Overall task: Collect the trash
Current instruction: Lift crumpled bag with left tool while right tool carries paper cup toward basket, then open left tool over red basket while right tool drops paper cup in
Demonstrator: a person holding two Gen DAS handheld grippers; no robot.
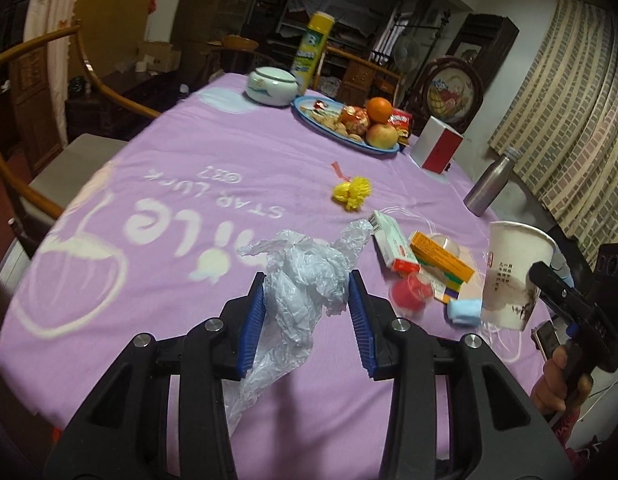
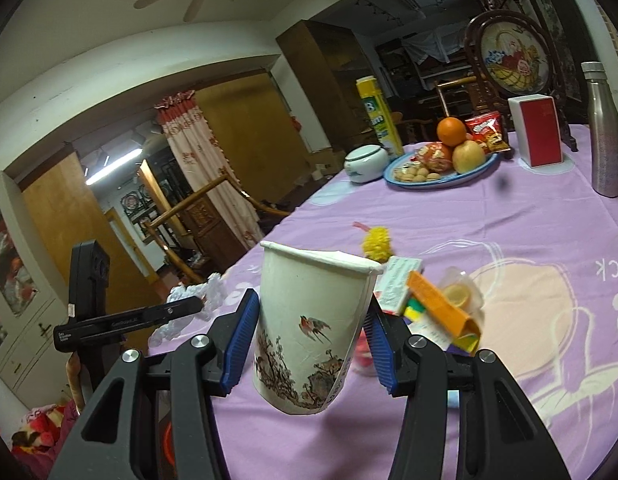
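The right tongs (image 2: 305,336) grip a paper cup (image 2: 313,320) just above the bench (image 1: 181,184). The left tongs (image 1: 307,316) gape around a crumpled bag (image 1: 305,280) lying there, beside 2 boxes (image 1: 421,252).

Left wrist view: low over the near edge of the purple tablecloth (image 1: 189,152), tilted down, facing across the table toward the fruit plate (image 1: 309,118) at the far end. Right wrist view: lower, more level, near the table's right side. Shared: fruit plate (image 2: 405,184), steel bottle (image 2: 605,128), yellow net (image 2: 377,244), paper cup (image 2: 309,328).
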